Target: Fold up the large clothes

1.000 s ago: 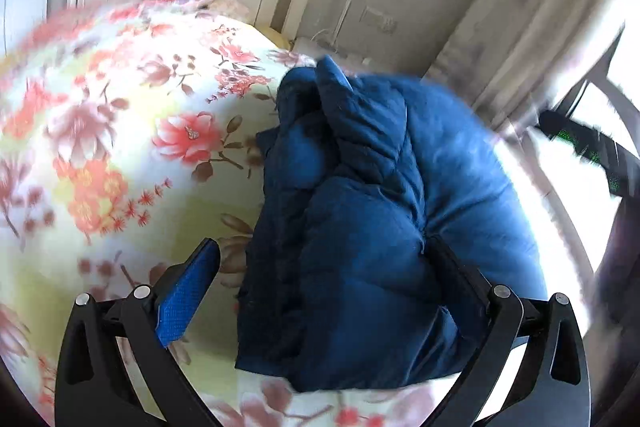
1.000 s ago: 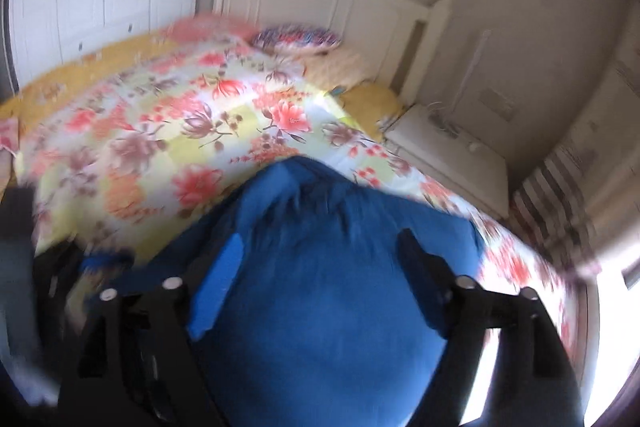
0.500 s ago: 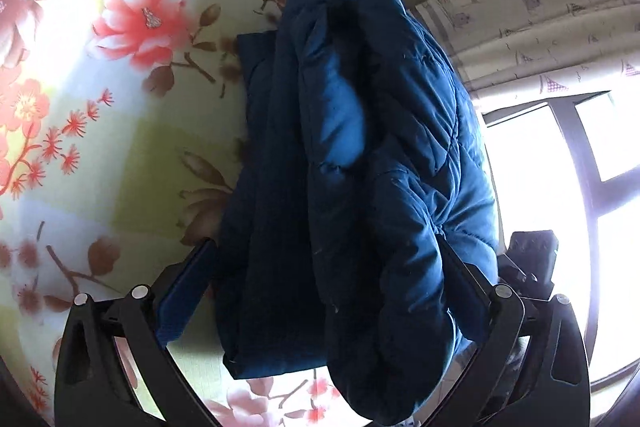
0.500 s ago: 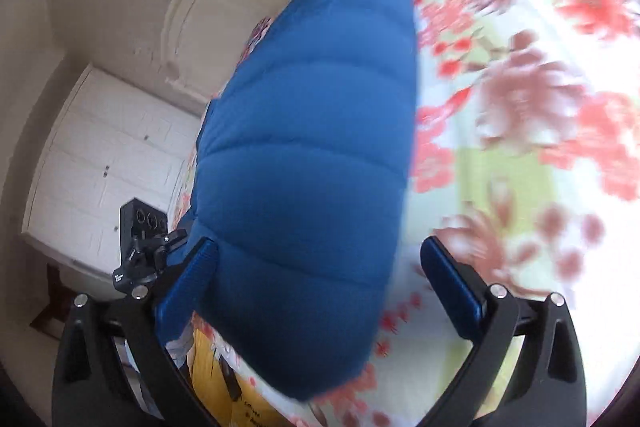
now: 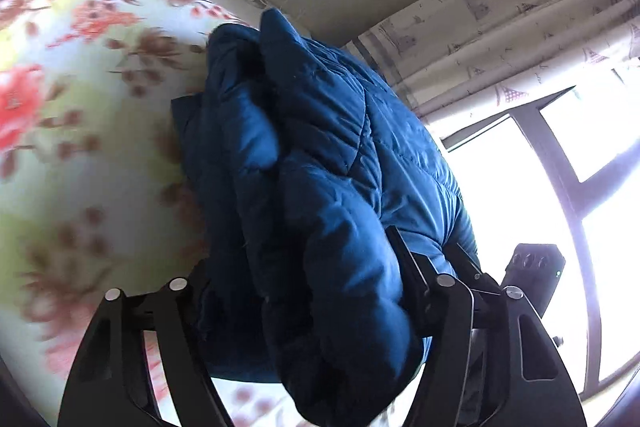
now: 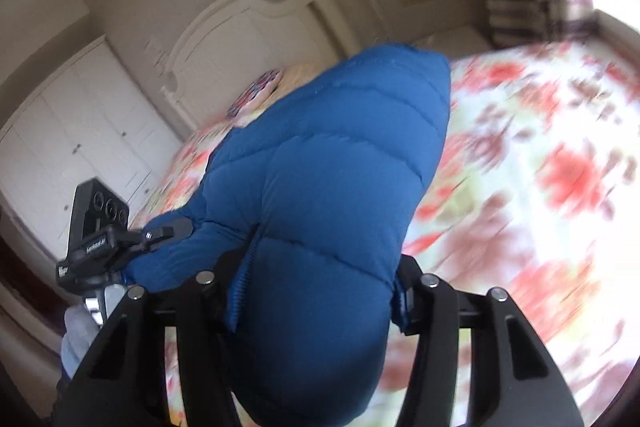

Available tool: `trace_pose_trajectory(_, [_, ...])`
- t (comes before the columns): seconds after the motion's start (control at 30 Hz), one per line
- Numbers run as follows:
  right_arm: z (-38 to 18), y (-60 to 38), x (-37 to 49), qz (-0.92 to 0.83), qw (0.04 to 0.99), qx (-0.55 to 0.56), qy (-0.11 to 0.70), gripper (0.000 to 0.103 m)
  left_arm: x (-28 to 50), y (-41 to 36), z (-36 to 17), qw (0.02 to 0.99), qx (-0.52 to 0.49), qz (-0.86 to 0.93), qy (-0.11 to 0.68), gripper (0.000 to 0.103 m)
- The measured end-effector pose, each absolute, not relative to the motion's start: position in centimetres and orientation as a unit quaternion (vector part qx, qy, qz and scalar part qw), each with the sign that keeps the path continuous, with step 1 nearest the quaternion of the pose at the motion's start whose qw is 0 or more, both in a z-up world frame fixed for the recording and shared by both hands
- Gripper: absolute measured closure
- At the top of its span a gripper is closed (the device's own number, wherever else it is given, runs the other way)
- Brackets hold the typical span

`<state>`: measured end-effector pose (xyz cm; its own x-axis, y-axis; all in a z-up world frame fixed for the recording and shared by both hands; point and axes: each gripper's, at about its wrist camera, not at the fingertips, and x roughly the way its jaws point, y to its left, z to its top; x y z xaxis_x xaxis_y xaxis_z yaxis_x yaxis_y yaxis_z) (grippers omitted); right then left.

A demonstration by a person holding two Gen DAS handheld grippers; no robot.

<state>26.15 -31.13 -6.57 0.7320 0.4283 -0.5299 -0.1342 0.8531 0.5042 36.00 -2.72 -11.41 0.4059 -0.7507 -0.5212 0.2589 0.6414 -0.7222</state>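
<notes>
A folded blue puffer jacket (image 5: 320, 147) lies on the floral bedspread (image 5: 80, 107), bundled into thick layers. My left gripper (image 5: 300, 279) is closing on the near end of the bundle, its fingers sunk into the fabric on both sides. In the right wrist view the jacket (image 6: 340, 147) fills the middle. My right gripper (image 6: 320, 267) is closing on it too, both fingers pressed against the padded fabric, their pads mostly hidden. Each gripper's black body shows in the other's view: the left gripper body (image 6: 96, 227) and the right gripper body (image 5: 532, 279).
The bedspread (image 6: 540, 167) stretches to the right of the jacket. A white headboard (image 6: 248, 27) and a patterned pillow (image 6: 256, 95) are at the bed's far end. White wardrobe doors (image 6: 80, 107) stand to the left. A bright window (image 5: 520, 207) and curtain (image 5: 500, 27) lie beyond the bed.
Both pairs of jaws have narrowed from wide open onto the jacket. The right gripper has rolled and come in low at the jacket's end; the left has pushed in closer.
</notes>
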Motion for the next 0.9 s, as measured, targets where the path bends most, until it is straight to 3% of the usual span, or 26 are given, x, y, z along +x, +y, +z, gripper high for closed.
trace_pose_trajectory(0.07, [-7.2, -34.4, 27.7, 0.151, 0.894, 0.232, 0.352, 0.046, 36.0, -5.1, -12.4, 0.801, -0.274, -0.297, 0.442, 0.044])
trace_pose_trajectory(0.2, [-9.0, -37.6, 28.7, 0.107, 0.886, 0.229, 0.390, 0.021, 34.0, -6.7, -12.2, 0.838, -0.238, -0.254, 0.421, 0.032])
trace_pose_trajectory(0.3, [-6.3, -38.2, 25.8, 0.080, 0.901, 0.240, 0.351, 0.020, 32.2, -5.2, -9.8, 0.862, -0.222, -0.221, 0.399, 0.024])
trace_pose_trajectory(0.4, [-2.4, -37.7, 21.1, 0.081, 0.928, 0.227, 0.285, 0.017, 27.9, -4.1, -4.0, 0.917, -0.175, -0.187, 0.306, 0.008])
trace_pose_trajectory(0.5, [2.4, -35.9, 13.5, 0.074, 0.962, 0.181, 0.188, 0.002, 20.5, -4.6, 3.3, 0.966, -0.092, -0.162, 0.182, 0.004])
trace_pose_trajectory(0.6, [5.7, -34.1, 6.5, 0.054, 0.984, 0.137, 0.099, 0.002, 13.9, -5.3, 7.3, 0.987, -0.046, -0.120, 0.097, 0.004])
trace_pose_trajectory(0.7, [6.9, -32.8, 2.0, 0.009, 0.994, 0.095, 0.051, 0.002, 10.0, -6.5, 8.2, 0.992, -0.024, -0.112, 0.061, 0.004])
trace_pose_trajectory(0.9, [4.3, -31.0, -1.8, -0.018, 0.993, 0.088, 0.082, 0.002, 8.3, -8.7, 4.5, 0.985, 0.008, -0.129, 0.117, 0.004])
